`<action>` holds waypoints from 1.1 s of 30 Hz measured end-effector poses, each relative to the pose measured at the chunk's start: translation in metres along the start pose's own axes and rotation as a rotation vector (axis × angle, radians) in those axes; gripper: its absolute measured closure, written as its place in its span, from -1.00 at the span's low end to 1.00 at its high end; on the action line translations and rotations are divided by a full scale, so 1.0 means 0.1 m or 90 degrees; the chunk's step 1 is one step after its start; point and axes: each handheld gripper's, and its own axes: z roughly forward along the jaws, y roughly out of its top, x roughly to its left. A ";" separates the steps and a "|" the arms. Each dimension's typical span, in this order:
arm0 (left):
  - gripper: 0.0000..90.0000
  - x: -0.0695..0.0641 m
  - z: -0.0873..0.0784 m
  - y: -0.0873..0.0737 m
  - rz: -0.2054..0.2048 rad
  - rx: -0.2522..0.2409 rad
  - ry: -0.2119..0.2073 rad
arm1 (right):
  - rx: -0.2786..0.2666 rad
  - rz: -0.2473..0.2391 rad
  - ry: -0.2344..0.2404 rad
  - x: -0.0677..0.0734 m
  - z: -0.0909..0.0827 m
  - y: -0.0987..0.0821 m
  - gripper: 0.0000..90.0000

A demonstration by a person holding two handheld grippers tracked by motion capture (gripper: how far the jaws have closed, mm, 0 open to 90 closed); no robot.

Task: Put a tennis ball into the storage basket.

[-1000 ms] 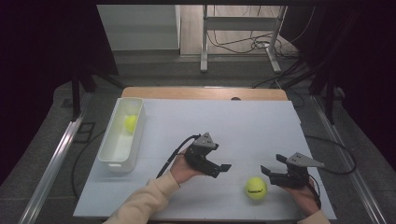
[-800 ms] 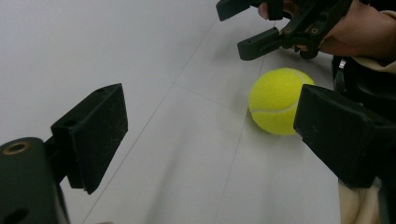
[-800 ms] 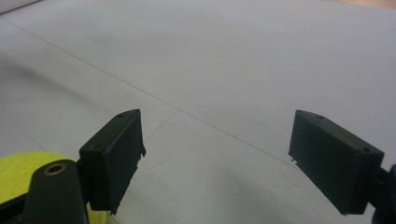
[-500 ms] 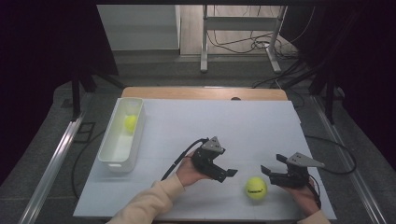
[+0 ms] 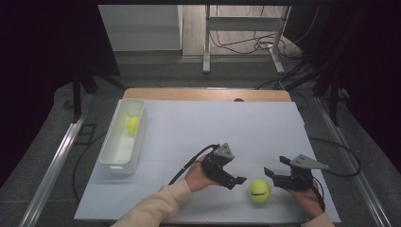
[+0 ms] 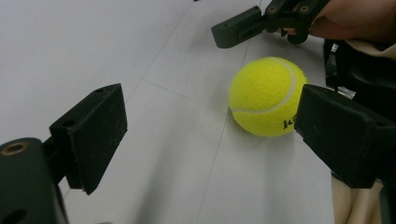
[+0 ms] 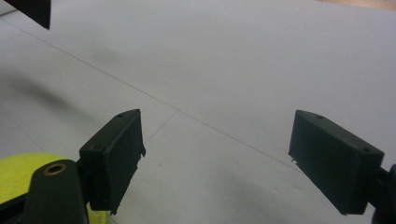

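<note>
Ball (image 6: 265, 95) lies on the table (image 5: 198, 127) just ahead of your left gripper (image 5: 235, 181), near its right-hand jaw, both jaws wide and holding nothing, ready to straddle it, while your right gripper (image 5: 273, 173) waits beside it, open and empty.

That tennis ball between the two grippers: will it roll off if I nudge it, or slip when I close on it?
The tennis ball is round and sits free on the flat white table, so a nudge would likely send it rolling. Its fuzzy felt probably grips the pads well. The left gripper is open, the ball off to one side, so centre it first.
</note>
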 end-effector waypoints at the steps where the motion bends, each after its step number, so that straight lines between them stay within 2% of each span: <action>1: -0.77 -0.01 0.02 0.00 0.001 0.002 -0.002 | -0.001 0.000 0.000 0.00 0.00 0.00 -0.60; 9: -0.78 -0.08 0.13 0.00 0.016 0.022 -0.016 | 0.000 0.000 0.001 0.00 0.00 0.00 -0.60; 14: -0.79 -0.09 0.16 0.00 0.014 0.025 -0.019 | 0.000 0.000 0.001 0.00 0.00 0.00 -0.60; 33: -0.80 -0.17 0.28 0.00 0.032 0.044 -0.038 | 0.001 0.000 -0.001 0.00 0.00 0.00 -0.60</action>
